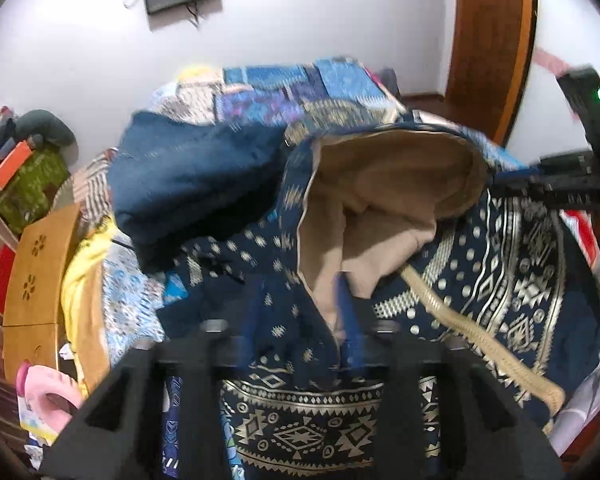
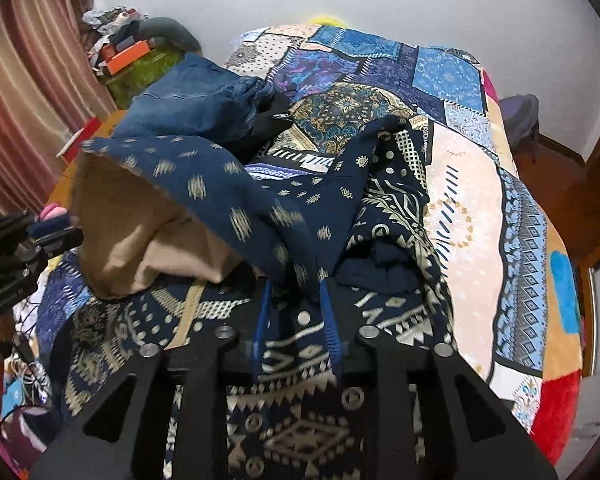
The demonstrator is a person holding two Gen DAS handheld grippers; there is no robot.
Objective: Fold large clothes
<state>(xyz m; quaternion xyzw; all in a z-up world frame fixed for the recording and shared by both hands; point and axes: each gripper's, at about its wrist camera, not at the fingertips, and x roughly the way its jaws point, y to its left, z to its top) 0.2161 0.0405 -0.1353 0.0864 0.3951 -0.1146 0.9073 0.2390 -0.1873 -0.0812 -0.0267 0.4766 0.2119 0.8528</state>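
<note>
Lying across the middle of both frames, a navy garment point(image 1: 512, 280) printed with pale gold geometric bands and dots is covering the bed, its beige lining point(image 1: 380, 200) turned outward in a cupped fold and a beige woven cord point(image 1: 480, 344) trailing over the print toward the lower right of the left wrist view. The cloth is looking thin and soft, and part of it is blurring.

At the bottom centre of the left wrist view the left gripper point(image 1: 300, 344) is sitting with its jaws parted around a fold of the garment; whether the blue pads are pressing on the cloth I cannot tell. At the bottom centre of the right wrist view the right gripper point(image 2: 296, 312) is showing its ribbed blue pads point(image 2: 330, 320) a little apart, with navy cloth draping between and over them; whether they are pinching it I cannot tell.

Folded blue jeans point(image 2: 196, 100) are resting at the upper left of the garment, on a patchwork bedspread point(image 2: 460, 160) in blue, peach and gold. Toward the upper left of the right wrist view, a green box point(image 2: 140, 72) is carrying an orange box point(image 2: 128, 58) and loose clutter. Striped pink curtains point(image 2: 28, 80) are hanging at the left edge. No writing is legible.
</note>
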